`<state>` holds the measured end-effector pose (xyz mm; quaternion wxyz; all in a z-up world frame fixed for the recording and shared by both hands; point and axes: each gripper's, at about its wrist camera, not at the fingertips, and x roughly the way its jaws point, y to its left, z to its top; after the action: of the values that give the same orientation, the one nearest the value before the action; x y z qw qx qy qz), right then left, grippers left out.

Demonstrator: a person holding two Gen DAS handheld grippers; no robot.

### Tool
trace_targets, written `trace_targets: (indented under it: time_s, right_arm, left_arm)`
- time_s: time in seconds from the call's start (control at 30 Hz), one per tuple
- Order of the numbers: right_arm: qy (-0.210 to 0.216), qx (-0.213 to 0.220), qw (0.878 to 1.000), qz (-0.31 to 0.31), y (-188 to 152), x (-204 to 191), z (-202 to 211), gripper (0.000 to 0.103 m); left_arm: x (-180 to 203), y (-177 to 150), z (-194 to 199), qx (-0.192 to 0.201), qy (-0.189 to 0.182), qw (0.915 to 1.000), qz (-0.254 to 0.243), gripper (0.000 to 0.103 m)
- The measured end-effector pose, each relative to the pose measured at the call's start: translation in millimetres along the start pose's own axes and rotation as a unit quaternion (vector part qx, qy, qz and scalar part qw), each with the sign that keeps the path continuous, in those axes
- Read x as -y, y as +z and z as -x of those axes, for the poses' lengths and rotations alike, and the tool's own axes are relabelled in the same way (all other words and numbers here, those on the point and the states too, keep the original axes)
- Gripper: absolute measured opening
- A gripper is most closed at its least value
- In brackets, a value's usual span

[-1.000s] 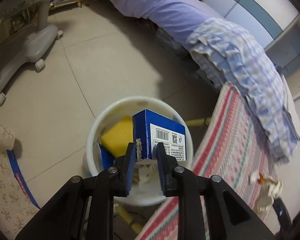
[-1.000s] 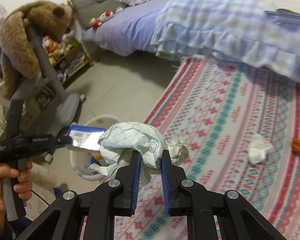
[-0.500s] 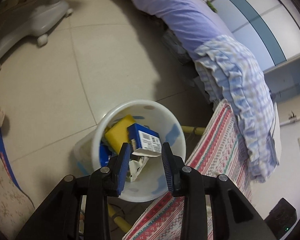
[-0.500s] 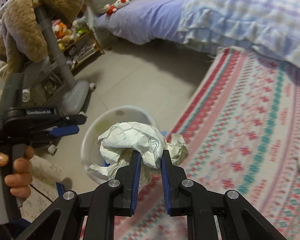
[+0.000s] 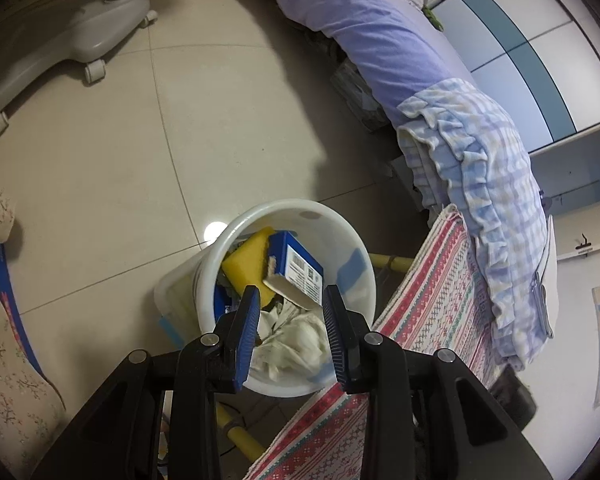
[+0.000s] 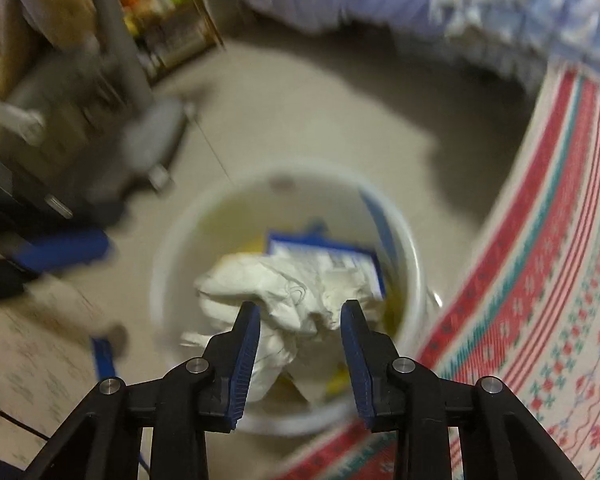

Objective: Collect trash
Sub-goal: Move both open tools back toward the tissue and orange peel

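Observation:
A white bucket (image 5: 332, 220) stands on the tile floor beside the rug. In it lie a blue box (image 5: 296, 266), a yellow sponge (image 5: 246, 258) and crumpled white paper (image 5: 296, 340). My left gripper (image 5: 290, 306) is open and empty above the bucket's near side. In the blurred right wrist view, my right gripper (image 6: 300, 314) is open above the bucket (image 6: 404, 240). The crumpled paper ball (image 6: 288, 292) sits between and just beyond its fingers, over the blue box (image 6: 324, 258); whether it still touches the pads is unclear.
A patterned red and white rug (image 5: 432, 320) lies right of the bucket, with a bed and blue checked blanket (image 5: 472, 148) behind. A grey wheeled stand (image 5: 60, 44) is at the far left. A floral cushion (image 5: 4, 360) lies at the near left. Yellow poles (image 5: 388, 260) lie by the bucket.
My left gripper has opened wider and the blue box now lies in the bucket. My right gripper swung over the bucket and opened, letting go of the paper ball.

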<state>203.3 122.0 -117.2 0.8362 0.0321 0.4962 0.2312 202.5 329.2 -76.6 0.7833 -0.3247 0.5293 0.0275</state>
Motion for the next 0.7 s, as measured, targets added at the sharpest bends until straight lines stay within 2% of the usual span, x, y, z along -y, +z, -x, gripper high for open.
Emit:
trace_targets:
  time_s: [0.07,0.23,0.37,0.43,0.6,0.67,0.7]
  right_arm:
    - [0.001,0.001,1.0,-0.01,-5.4,8.2,2.5,0.038]
    - [-0.009,0.031,0.999,-0.027,-13.0,36.4,41.3,0.038]
    - [-0.025,0.036,0.998,-0.035,-19.1,61.6,71.1,0.038]
    - [-0.032,0.032,0.998,-0.042,-20.3,72.5,81.7,0.038]
    - [-0.062,0.039,0.995,-0.066,-21.5,124.8,140.5,0.038]
    - [-0.085,0.041,0.993,-0.064,-20.6,142.7,164.7,0.042]
    - [-0.108,0.044,0.992,-0.055,-21.3,155.1,178.9,0.047]
  left_arm:
    - [5.4,-2.6,0.2,-0.001,-0.001,1.0,-0.007,0.035]
    - [26.9,-14.8,0.1,-0.008,-0.001,0.9994,-0.033,0.035]
    - [48.0,-36.0,7.5,-0.007,0.003,0.9984,-0.057,0.035]
    - [54.9,-49.1,13.9,-0.001,0.017,0.9976,-0.067,0.035]
    - [66.0,-94.5,35.0,0.019,0.05,0.9928,-0.107,0.035]
    - [73.7,-112.4,43.3,0.024,0.053,0.991,-0.12,0.035]
    - [76.6,-117.8,45.2,0.026,0.054,0.9904,-0.125,0.035]
